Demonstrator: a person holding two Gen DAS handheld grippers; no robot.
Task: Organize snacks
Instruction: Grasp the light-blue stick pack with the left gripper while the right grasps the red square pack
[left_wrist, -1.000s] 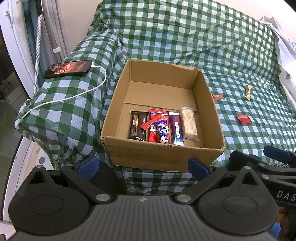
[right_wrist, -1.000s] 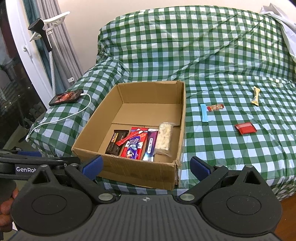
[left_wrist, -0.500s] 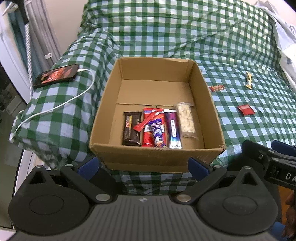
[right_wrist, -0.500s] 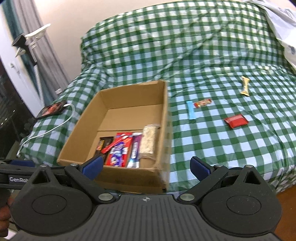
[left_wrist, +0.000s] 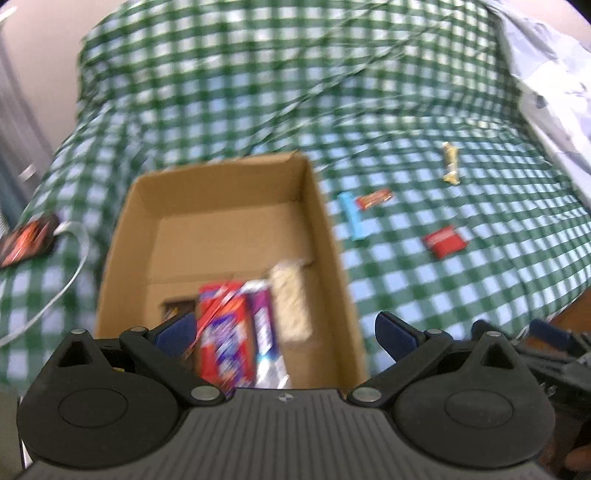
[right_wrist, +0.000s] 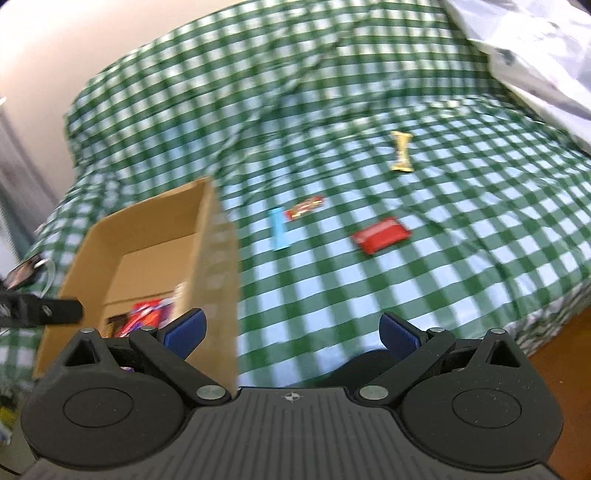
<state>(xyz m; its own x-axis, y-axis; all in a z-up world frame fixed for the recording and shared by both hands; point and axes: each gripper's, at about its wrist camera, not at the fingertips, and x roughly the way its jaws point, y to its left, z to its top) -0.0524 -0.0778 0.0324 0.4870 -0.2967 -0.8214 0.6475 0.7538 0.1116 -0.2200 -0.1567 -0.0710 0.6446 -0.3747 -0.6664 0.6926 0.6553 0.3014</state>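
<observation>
right wrist view shows the right tongs (right_wrist: 291, 334) spread apart and empty, the red packet (right_wrist: 381, 235) lying flat on the checked bed (right_wrist: 461, 280) at one o'clock, probably light, crinkly and slippery, best pinched across its short edges.

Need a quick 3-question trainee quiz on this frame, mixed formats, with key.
1. True or false: the left tongs and right tongs are both open and carry nothing.
2. How many snacks lie loose on the checked cloth, outside the cardboard box?
A. two
B. four
C. six
3. Fill in: the loose snack nearest the box's right wall is the ____ stick.

Key
1. True.
2. B: the blue stick, a small red-orange bar, a red packet and a gold-wrapped bar.
3. Blue.
</observation>
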